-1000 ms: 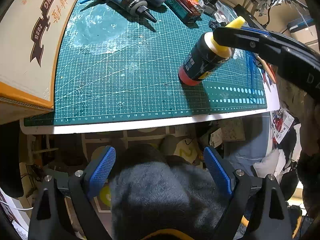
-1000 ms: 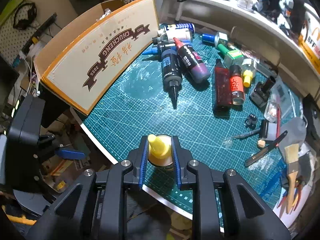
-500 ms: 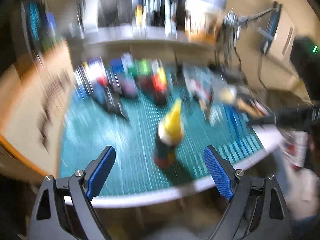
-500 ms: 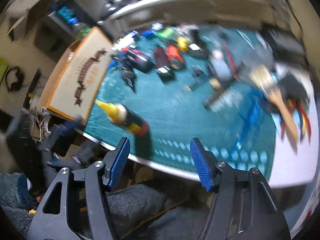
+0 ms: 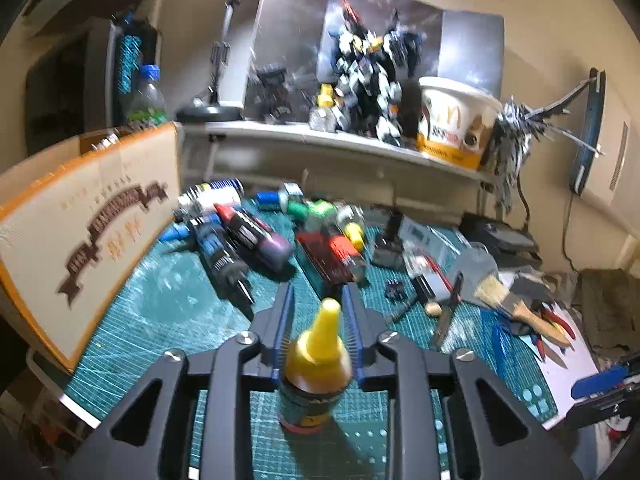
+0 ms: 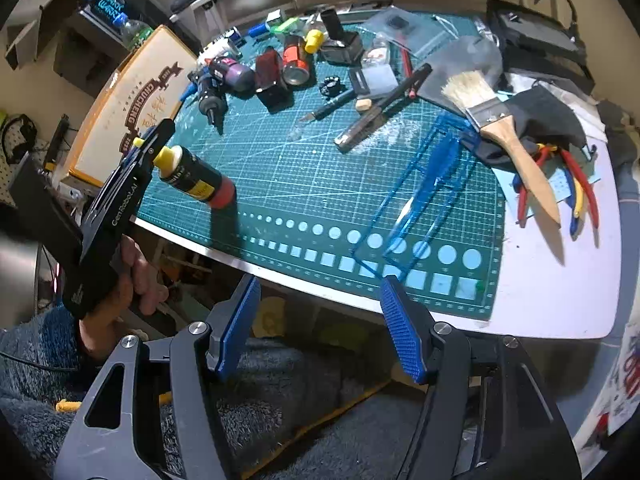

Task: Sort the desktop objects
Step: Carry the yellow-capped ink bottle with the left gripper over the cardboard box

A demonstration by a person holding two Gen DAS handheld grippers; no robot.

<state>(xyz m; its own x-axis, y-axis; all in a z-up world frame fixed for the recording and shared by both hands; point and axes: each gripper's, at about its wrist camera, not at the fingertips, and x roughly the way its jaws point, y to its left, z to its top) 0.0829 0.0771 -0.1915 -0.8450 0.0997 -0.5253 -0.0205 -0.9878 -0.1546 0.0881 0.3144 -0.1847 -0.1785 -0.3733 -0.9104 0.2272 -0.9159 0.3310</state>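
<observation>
The left claw (image 5: 316, 322) is closing its blue pads on the yellow pointed cap of a black plastic bottle with a red bottom (image 6: 196, 182), near the front edge of the green cutting mat (image 6: 304, 176) on the counter. The right claw (image 6: 320, 330) (nothing in it) is spread wide, just off the counter's front edge.

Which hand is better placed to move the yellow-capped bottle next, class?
Left. Its tongs are closing around the bottle at the cap; the right tongs are open and empty, off the mat.

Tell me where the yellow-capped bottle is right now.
The yellow-capped bottle sits between the closing left tongs, above the cutting mat's near-left corner, beside the cardboard box.
</observation>
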